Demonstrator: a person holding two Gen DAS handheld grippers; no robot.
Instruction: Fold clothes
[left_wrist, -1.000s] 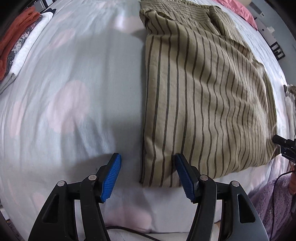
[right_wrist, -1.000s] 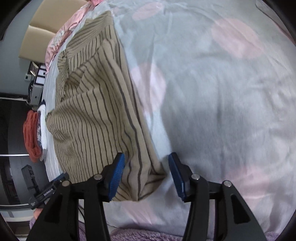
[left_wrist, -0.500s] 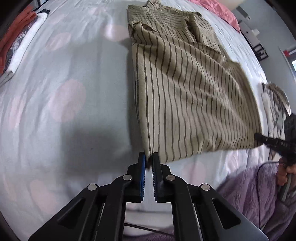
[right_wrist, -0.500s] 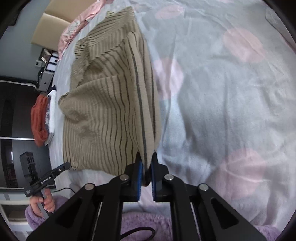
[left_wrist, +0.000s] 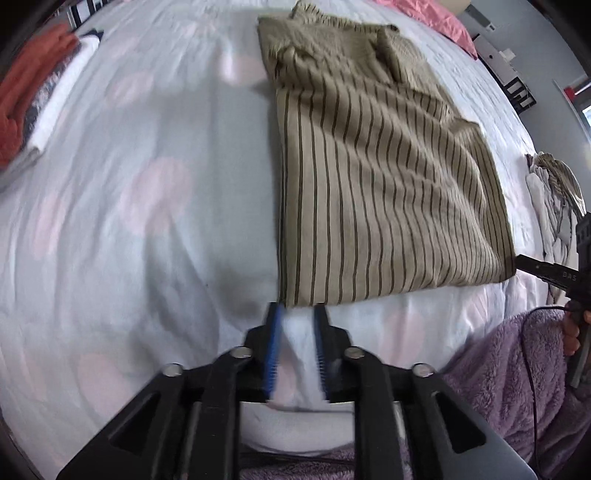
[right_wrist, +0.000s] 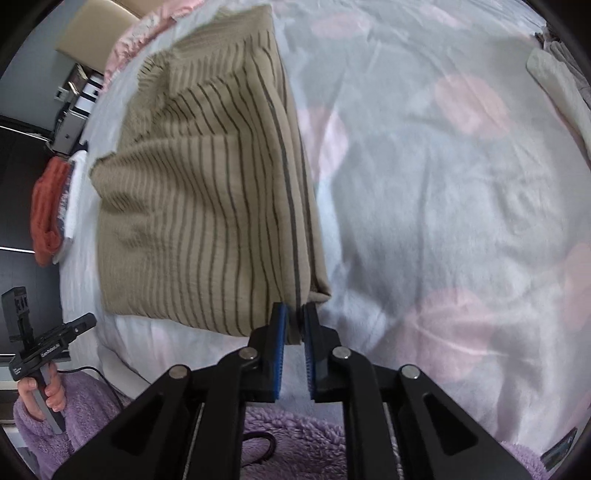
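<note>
Your left gripper (left_wrist: 295, 314) sits at the near left corner of the striped garment (left_wrist: 376, 192), jaws parting and the hem only at their tips, so I judge that corner half lost; close again deeper on the cloth before you lift further. Your right gripper (right_wrist: 293, 314) has the near right corner between its jaws, which are also easing apart, the fabric barely pinched; tighten there too, then raise both corners evenly and carry them toward the far end so the fold lands square. The garment lies flat along the middle of the bed (left_wrist: 140, 192), on a pale sheet with pink spots. A folded stack, orange on top (left_wrist: 26, 107), waits at the far left; crumpled clothes (left_wrist: 554, 184) lie at the right edge.
</note>
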